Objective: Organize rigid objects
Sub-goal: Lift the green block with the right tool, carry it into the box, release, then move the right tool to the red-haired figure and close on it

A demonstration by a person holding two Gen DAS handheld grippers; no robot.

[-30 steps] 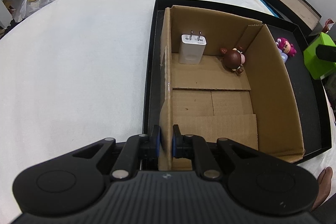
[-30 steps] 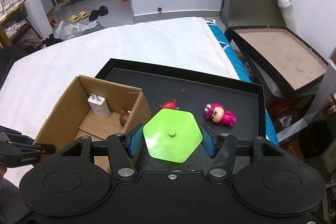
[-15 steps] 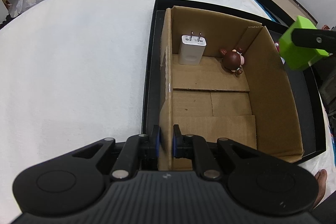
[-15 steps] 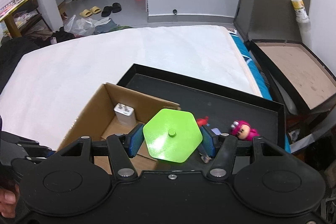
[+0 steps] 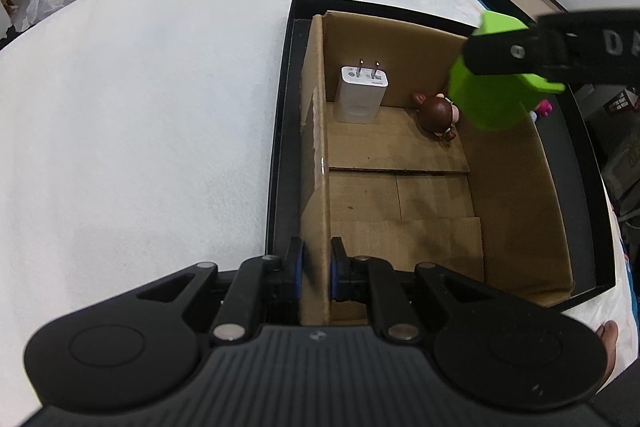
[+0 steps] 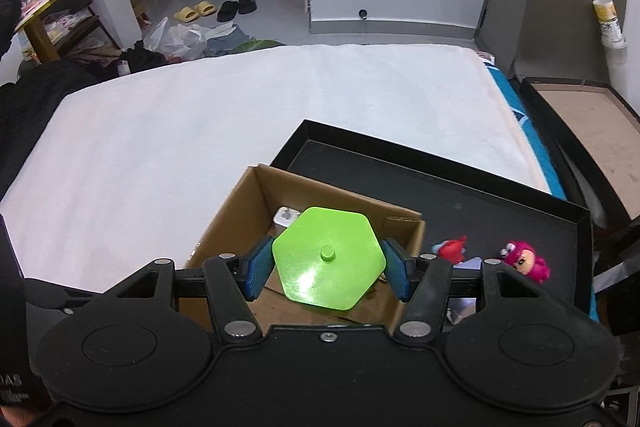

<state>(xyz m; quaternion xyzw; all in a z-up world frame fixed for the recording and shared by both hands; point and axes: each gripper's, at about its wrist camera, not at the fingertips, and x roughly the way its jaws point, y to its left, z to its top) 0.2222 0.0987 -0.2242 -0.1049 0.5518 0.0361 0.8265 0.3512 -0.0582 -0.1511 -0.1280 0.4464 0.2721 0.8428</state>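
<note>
A brown cardboard box (image 5: 516, 195) stands inside a black tray (image 5: 282, 131) on the white bed. Inside it, at the far end, are a white charger plug (image 5: 360, 95) and a small brown figurine (image 5: 438, 113). My left gripper (image 5: 316, 269) is shut on the box's near left wall. My right gripper (image 6: 326, 263) is shut on a green hexagonal block (image 6: 328, 259) and holds it above the box's (image 6: 240, 211) far right corner; in the left wrist view the green block (image 5: 488, 95) hangs over that corner. A red toy (image 6: 452, 249) and a pink figurine (image 6: 524, 261) lie on the tray (image 6: 460, 183).
A second black box with a brown bottom (image 6: 592, 131) sits off the bed's right side. A white cylinder (image 6: 608, 23) stands by the wall. Slippers (image 6: 196, 11) and bags lie on the floor beyond the bed. A person's hand (image 5: 606, 347) shows at the lower right.
My right gripper carried the green block leftward from over the tray to above the box's far right corner. The left gripper kept its hold on the box wall.
</note>
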